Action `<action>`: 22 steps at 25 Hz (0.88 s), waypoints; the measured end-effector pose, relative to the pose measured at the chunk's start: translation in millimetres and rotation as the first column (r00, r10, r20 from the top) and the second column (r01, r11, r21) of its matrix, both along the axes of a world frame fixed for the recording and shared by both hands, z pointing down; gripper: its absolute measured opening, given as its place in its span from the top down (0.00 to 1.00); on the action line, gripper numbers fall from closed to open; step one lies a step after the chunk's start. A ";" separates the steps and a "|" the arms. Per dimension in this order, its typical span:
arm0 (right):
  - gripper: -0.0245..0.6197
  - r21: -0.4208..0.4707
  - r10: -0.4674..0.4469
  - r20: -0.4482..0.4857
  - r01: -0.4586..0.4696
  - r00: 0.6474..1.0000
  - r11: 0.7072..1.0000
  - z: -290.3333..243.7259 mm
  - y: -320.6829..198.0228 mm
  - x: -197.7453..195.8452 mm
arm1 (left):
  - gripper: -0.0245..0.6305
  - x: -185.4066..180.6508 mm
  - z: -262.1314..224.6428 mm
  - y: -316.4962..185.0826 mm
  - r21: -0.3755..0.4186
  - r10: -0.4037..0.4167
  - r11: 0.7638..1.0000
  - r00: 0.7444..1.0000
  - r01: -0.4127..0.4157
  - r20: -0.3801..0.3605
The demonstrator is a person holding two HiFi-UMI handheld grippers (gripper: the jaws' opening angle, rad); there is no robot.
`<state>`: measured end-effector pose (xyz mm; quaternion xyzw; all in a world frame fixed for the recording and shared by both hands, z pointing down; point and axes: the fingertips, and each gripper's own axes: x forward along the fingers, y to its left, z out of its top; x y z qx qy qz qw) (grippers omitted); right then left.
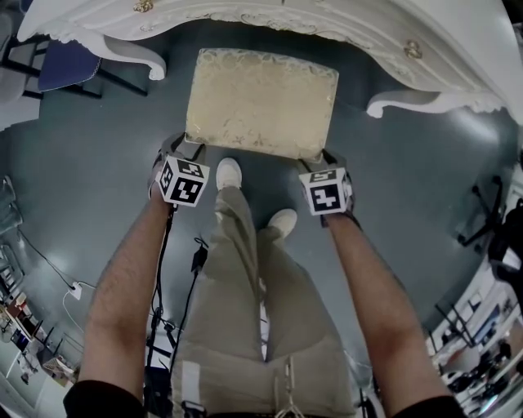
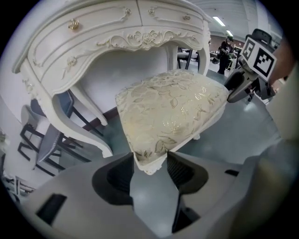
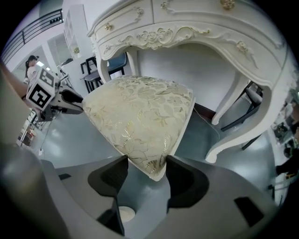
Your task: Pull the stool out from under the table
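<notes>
1. Pulling step: the left tool (image 2: 149,164) clamps the upholstered stool's (image 1: 261,102) near-left corner, and the right tool (image 3: 147,172) clamps its near-right corner.
2. The stool stands on the floor at the dressing table's (image 1: 343,20) front, nearly clear.
3. Next move: draw both tools nearer, evenly.

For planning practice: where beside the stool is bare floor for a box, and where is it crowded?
Bare floor left of the stool; more right of it, near the table leg. Crowded: its near edge, by the shoes.
</notes>
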<state>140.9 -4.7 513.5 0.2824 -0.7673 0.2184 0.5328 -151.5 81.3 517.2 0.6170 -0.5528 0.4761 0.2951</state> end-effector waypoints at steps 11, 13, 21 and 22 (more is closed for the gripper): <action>0.95 0.258 0.080 0.380 -0.189 0.922 0.948 -159.5 1.7 4.2 | 0.85 20.8 -193.5 20.1 0.443 -0.339 0.775 0.889 0.450 -0.308; 0.96 0.320 0.023 0.472 -0.195 0.881 0.927 -213.5 3.9 -3.2 | 0.90 41.5 -246.2 9.3 0.528 -0.273 0.741 0.904 0.415 -0.328; 0.96 0.487 -0.071 0.575 -0.271 0.815 0.831 -333.4 9.1 -10.2 | 0.92 90.1 -372.7 -22.0 0.716 -0.068 0.651 0.958 0.253 -0.277; 0.96 0.500 -0.077 0.581 -0.280 0.811 0.819 -340.8 8.3 -11.1 | 0.92 91.4 -378.6 -23.2 0.724 -0.054 0.646 0.961 0.242 -0.273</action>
